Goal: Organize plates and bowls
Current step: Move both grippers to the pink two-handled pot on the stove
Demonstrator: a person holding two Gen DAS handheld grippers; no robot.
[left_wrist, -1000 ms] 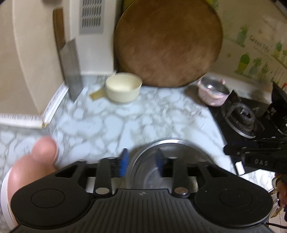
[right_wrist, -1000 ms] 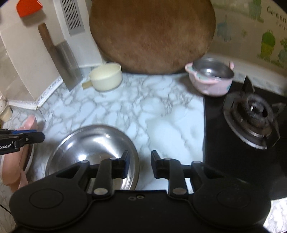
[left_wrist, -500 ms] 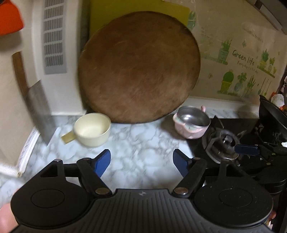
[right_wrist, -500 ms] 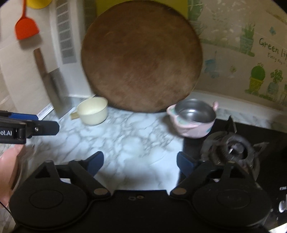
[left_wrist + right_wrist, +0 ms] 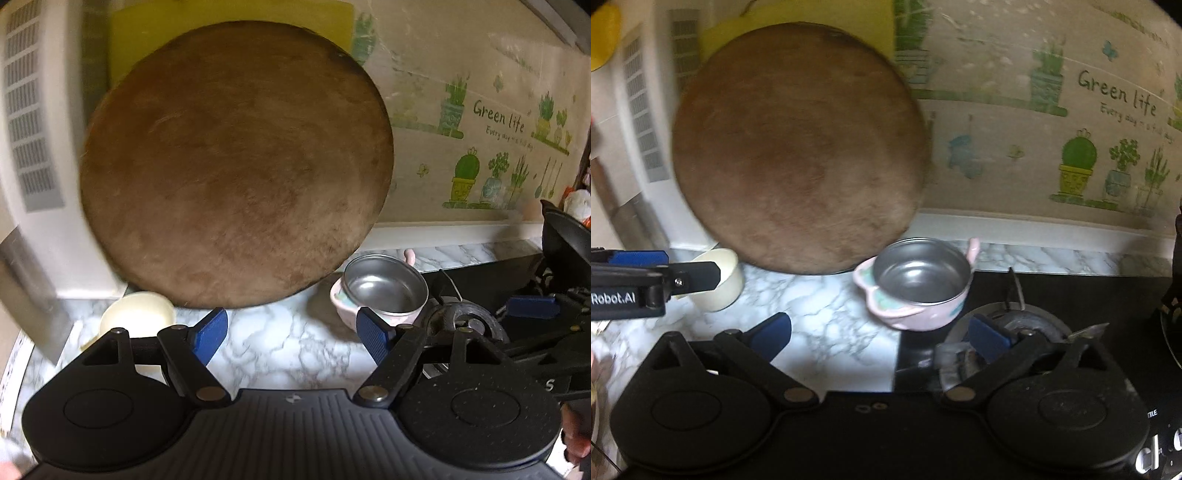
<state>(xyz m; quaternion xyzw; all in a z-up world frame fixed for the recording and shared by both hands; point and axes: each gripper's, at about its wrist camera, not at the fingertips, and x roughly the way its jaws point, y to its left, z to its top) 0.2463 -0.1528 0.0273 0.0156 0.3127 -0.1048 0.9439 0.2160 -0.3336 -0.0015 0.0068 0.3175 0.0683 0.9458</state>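
Marble counter (image 5: 291,343): cream bowl (image 5: 138,317) part-hidden behind left gripper (image 5: 291,334)

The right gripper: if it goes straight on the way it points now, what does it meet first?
Most likely the pink bowl. The right gripper, its jaws opening and nothing between them, points slightly down at it, with only bare marble counter before it. Depth is hard to judge; it could touch the counter just short of the bowl.
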